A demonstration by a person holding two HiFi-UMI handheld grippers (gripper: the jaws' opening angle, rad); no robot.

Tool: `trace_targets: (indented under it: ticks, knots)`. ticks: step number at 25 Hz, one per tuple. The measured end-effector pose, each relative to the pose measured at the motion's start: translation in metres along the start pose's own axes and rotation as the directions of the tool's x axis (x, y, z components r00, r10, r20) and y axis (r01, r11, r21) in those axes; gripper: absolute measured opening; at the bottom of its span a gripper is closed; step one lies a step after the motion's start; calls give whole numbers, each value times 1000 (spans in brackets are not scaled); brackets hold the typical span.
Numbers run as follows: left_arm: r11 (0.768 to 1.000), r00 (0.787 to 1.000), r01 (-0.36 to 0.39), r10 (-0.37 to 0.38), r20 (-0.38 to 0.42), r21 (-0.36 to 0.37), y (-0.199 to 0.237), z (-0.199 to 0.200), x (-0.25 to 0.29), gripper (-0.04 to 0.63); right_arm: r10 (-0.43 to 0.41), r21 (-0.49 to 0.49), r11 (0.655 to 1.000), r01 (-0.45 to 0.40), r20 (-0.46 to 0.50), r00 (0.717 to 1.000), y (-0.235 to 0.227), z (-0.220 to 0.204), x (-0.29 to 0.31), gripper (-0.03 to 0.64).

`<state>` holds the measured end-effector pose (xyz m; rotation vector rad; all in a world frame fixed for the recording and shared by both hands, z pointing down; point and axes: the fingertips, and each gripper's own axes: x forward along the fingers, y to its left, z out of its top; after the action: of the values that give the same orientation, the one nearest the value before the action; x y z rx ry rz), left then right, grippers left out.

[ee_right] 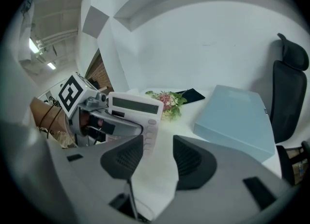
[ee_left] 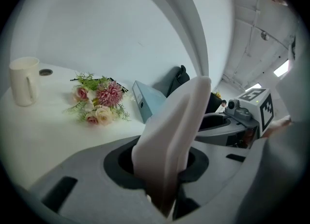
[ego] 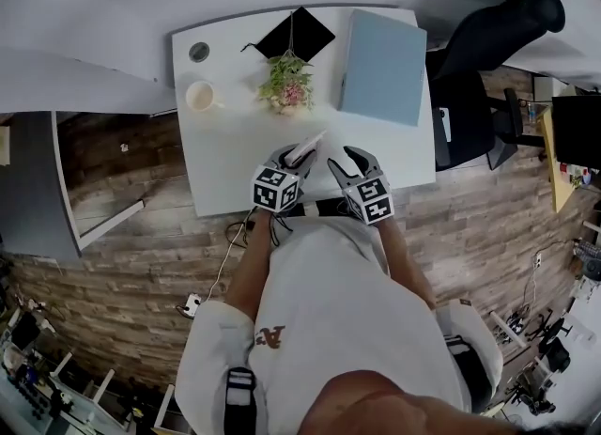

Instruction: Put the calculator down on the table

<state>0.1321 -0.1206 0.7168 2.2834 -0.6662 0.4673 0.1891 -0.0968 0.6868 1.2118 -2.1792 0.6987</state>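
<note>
One white table [ego: 225, 161], wood floor [ego: 141, 264] around it. Far left on the top: white cup [ego: 200, 96], upright, with a round grommet [ego: 199, 52] behind it, apart. Further right: flowers [ego: 286, 84] lying on the surface, black cloth [ego: 295, 35] just behind them.

Over the near part of the table: left gripper [ego: 293, 161], jaws narrow and clamped on the calculator [ego: 313, 145]. Calculator held on edge and tilted, display turned toward the right gripper, far end pointing toward the flowers. Lower end buried between the pads; contact with the table not determinable.

Just beside it: right gripper [ego: 346, 161], jaws wide apart, gripping nothing. Bare table visible between its pads, the calculator's button side just beside the left pad, touching or not unclear.

Right far corner: light blue binder [ego: 383, 65], lying flat, well apart from both grippers. Beyond the right edge: black chair [ego: 488, 38].
</note>
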Motion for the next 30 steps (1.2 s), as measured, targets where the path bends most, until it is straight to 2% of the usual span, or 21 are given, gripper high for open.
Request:
trace_targets:
  ticks: [18, 30]
  knots:
    - [991, 999, 10, -15, -42, -133, 14, -26, 19, 120, 61, 12, 998, -61, -61, 996, 2, -22, 18, 193]
    - [982, 992, -104, 93, -80, -156, 41, -34, 23, 183, 69, 16, 998, -68, -75, 995, -5, -22, 26, 192]
